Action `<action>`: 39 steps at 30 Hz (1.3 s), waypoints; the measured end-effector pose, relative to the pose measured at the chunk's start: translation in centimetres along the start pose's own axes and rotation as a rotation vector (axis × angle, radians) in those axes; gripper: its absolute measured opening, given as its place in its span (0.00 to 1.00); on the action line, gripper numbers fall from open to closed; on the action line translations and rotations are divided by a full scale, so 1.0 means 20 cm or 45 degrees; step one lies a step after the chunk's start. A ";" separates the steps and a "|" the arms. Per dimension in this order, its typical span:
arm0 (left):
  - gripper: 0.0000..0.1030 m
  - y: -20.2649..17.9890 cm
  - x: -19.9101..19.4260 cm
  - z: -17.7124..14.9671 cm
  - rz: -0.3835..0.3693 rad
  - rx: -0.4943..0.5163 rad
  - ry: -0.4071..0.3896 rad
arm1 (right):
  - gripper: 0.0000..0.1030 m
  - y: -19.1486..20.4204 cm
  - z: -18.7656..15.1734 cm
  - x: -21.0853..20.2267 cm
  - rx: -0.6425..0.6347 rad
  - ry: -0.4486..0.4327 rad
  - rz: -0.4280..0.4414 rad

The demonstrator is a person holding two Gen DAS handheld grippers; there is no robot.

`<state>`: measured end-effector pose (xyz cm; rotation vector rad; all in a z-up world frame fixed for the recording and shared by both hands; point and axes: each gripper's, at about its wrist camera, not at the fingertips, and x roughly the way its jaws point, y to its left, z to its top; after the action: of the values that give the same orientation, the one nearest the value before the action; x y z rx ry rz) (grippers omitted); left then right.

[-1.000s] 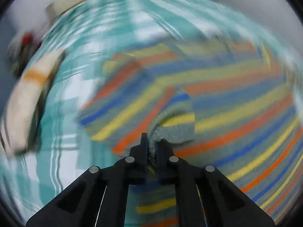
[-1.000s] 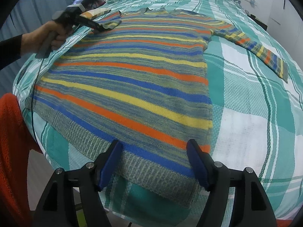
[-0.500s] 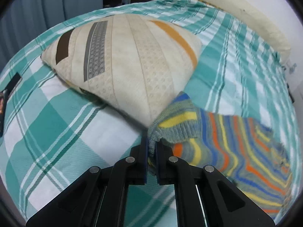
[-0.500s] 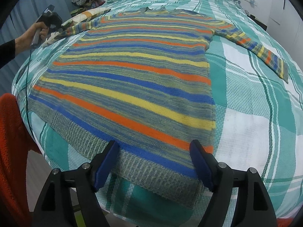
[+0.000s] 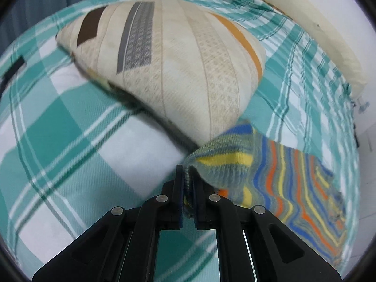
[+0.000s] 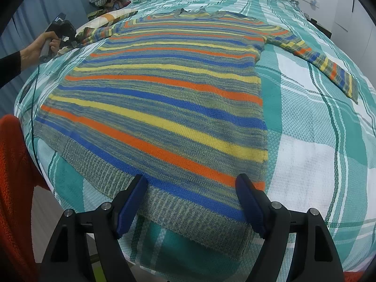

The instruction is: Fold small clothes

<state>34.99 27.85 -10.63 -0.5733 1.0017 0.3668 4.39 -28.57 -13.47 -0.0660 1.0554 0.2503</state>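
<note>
Striped sweater (image 6: 169,108) spread face-up on the plaid bedspread (image 6: 312,155), hem nearest the right wrist camera, neckline toward the headboard. Right sleeve (image 6: 324,63) laid out flat to the side; left sleeve cuff (image 5: 225,162) pinched between the closed fingers of the left gripper (image 5: 186,176), drawn outward toward the patterned cushion (image 5: 178,75) and touching its near corner. Right gripper (image 6: 191,197) spread wide, hovering at the hem, holding nothing. Left hand (image 6: 40,47) visible at far left in the right wrist view, gripping the tool handle beside the bed edge.

Step in hand, by judgement: preparatory straightening of the left sleeve, before any fold; task barely begun, no fold yet made.

Next move, by judgement: release of the cuff once the sleeve lies straight, or carriage of it back across the chest for the first fold; low lift needed to avoid dragging the body out of line.

Compared with half a second earlier: cuff still clamped, cushion larger and nearer in the left wrist view, sleeve pulled slightly farther out. Compared with one second earlier: left gripper moved from above the sweater's shoulder out toward the bed edge. Right gripper almost unchanged throughout.
</note>
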 end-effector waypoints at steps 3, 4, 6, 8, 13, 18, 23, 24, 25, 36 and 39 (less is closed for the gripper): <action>0.03 0.06 0.02 -0.03 -0.057 -0.034 0.078 | 0.76 0.00 0.00 0.00 -0.001 0.000 -0.001; 0.03 0.08 0.05 -0.04 -0.069 -0.044 0.112 | 0.76 0.00 0.00 0.00 -0.002 0.001 -0.002; 0.03 0.12 0.08 -0.04 -0.092 -0.096 0.154 | 0.76 0.00 0.00 0.01 -0.004 0.002 -0.006; 0.04 0.16 0.09 -0.02 -0.129 -0.169 0.149 | 0.76 0.00 0.00 0.01 -0.005 0.001 -0.009; 0.05 0.31 0.09 0.04 0.019 -0.371 0.067 | 0.76 0.00 0.00 0.01 -0.004 0.001 -0.014; 0.06 0.53 0.01 -0.01 -0.091 -0.462 0.079 | 0.76 0.00 0.00 0.01 -0.004 0.001 -0.010; 0.23 0.44 -0.04 -0.14 -0.293 -0.182 0.129 | 0.78 0.00 0.00 0.01 -0.003 0.000 -0.012; 0.28 0.39 -0.04 -0.16 -0.281 -0.120 0.120 | 0.78 0.00 0.00 0.02 -0.004 -0.001 -0.015; 0.29 0.36 -0.03 -0.16 -0.251 -0.071 0.102 | 0.78 0.00 0.00 0.02 -0.006 0.000 -0.020; 0.87 -0.07 -0.01 0.03 0.000 0.566 0.003 | 0.80 0.02 0.00 0.02 -0.015 -0.005 -0.038; 0.71 -0.10 0.11 0.10 0.149 0.590 0.035 | 0.82 0.03 0.00 0.03 -0.026 -0.003 -0.046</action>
<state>38.58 27.49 -11.22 -0.1016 1.1051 0.2183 4.56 -27.93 -13.95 -0.1033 1.0481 0.2283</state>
